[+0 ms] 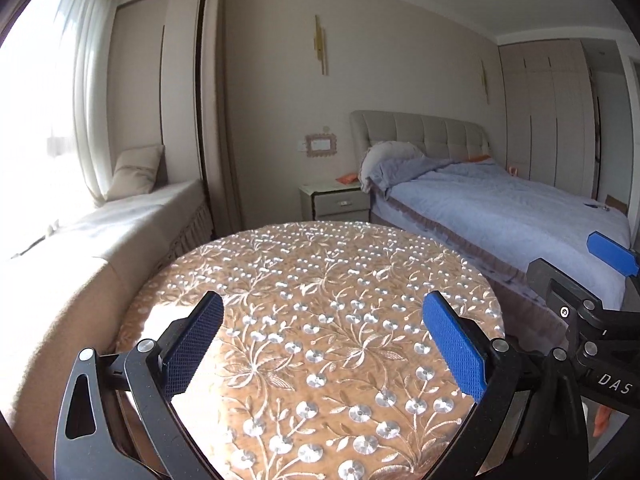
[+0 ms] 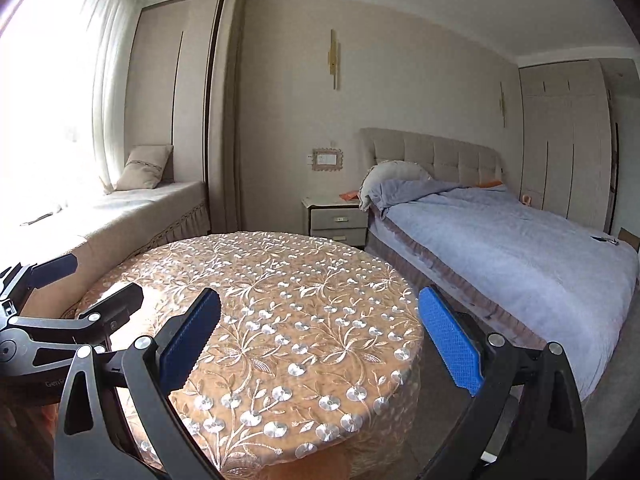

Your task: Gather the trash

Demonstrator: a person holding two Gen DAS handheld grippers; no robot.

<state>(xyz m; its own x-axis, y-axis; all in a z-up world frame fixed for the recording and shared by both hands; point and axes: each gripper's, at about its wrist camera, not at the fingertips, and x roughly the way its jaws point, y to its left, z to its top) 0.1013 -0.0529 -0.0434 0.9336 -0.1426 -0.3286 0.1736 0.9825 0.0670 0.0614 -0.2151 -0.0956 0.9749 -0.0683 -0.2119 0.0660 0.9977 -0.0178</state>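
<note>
My left gripper [image 1: 323,304] stands open low over a round table [image 1: 320,280] covered in a tan cloth with silver flower embroidery; nothing is between its blue pads [image 1: 456,348]. My right gripper [image 2: 320,300] is open too, empty, over the same table [image 2: 280,280]. Each shows in the other's view: the right gripper [image 1: 564,254] at the right edge, the left gripper [image 2: 106,276] at the left edge. No trash shows on the cloth. A small orange thing [image 2: 350,195] lies on the nightstand [image 2: 338,220]. Small dark items [image 2: 604,239] lie on the bed.
A bed [image 2: 500,248] with a blue-grey quilt and padded headboard stands to the right, close to the table. A cushioned window bench [image 2: 120,216] with a pillow runs along the left under bright curtains. Wardrobe doors [image 2: 568,140] fill the far right wall.
</note>
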